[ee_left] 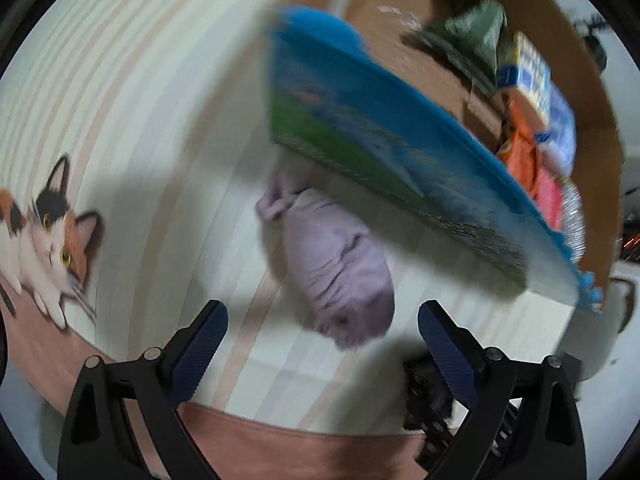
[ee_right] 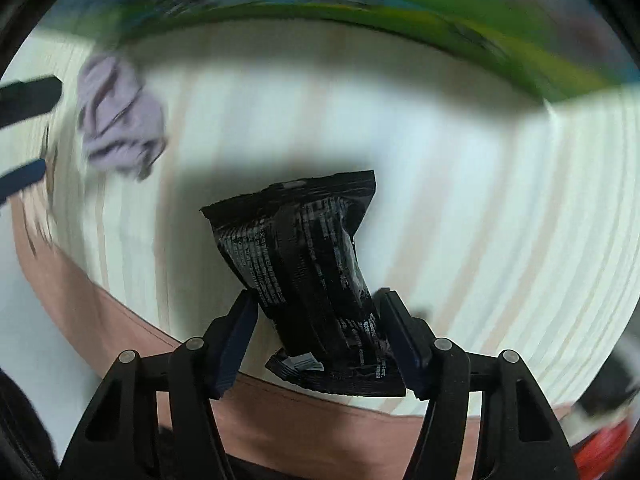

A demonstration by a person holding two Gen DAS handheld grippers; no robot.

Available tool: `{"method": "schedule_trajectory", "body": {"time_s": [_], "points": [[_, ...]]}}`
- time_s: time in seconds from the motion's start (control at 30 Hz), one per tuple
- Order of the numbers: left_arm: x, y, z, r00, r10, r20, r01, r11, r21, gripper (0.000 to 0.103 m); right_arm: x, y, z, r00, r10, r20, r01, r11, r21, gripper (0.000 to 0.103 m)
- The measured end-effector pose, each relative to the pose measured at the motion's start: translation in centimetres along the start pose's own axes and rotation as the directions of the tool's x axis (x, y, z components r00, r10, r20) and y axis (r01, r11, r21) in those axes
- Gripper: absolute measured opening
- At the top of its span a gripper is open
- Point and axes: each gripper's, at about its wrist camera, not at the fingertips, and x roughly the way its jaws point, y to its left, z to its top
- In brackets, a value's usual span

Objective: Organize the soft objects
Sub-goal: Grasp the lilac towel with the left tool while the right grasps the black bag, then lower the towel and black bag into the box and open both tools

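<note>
In the right wrist view, the right tongs (ee_right: 316,322) pinch a crinkled black foil packet with pale printed text (ee_right: 308,272); the packet stands up from between the two blue-padded fingers toward the centre of the frame, its lower end hanging past the pads. Below it lies a cream surface with pale pinkish stripes (ee_right: 460,208), edged by a dusty-pink border at the bottom. At upper left of that frame sits a crumpled lilac cloth (ee_right: 120,120), blurred, and just left of it, at the frame's edge, the two dark fingers of the left tongs show.

In the left wrist view, the left tongs (ee_left: 322,336) are spread wide with nothing between the pads. The lilac cloth lies on the striped surface just above them, in the lower middle of the frame. Above and to the right, a blue-and-green printed flat item with a blue fringed edge (ee_left: 380,136) slants across the frame, blurred. Behind it, at upper right, a brown cardboard box (ee_left: 592,92) holds an olive-green cloth (ee_left: 472,36), an orange fabric piece (ee_left: 520,148) and a blue-and-white printed pack (ee_left: 540,76). A calico cat picture (ee_left: 48,236) is printed on the surface at middle left.
</note>
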Motion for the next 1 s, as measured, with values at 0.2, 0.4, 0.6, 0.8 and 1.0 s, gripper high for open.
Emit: {"method": "schedule_trajectory", "body": {"time_s": [0.2,0.4,0.6,0.8,1.0], "points": [[2.9,-2.5,-0.2,0.992,0.125,-0.023,-0.120,0.980,0.156,0.039,-1.1,-2.2,-0.7,0.999,0.022,0.028,-0.022,1.000,0.004,0.070],[2.7,-0.7,-2.9,0.991,0.133,-0.027,-0.125,0.973,0.194,0.033,-1.7,-0.9,0.4,1.000,0.025,0.011,-0.024,0.999,-0.042,0.070],[2.6,3.1,-5.1,0.994,0.059,-0.093,-0.046,0.989,0.142,0.037,-0.3,-0.3,0.6,0.997,-0.079,-0.024,0.079,0.997,-0.023,0.070],[0.5,6.1,-4.6,0.986,-0.138,-0.094,0.136,0.990,-0.033,0.048,-0.6,0.4,0.5,0.997,-0.069,-0.021,0.069,0.997,0.021,0.069],[2.7,7.3,-3.6,0.990,-0.074,-0.121,0.069,0.997,-0.040,0.048,0.7,3.4,-0.1,0.991,-0.131,-0.018,0.131,0.991,0.002,0.069]]}}
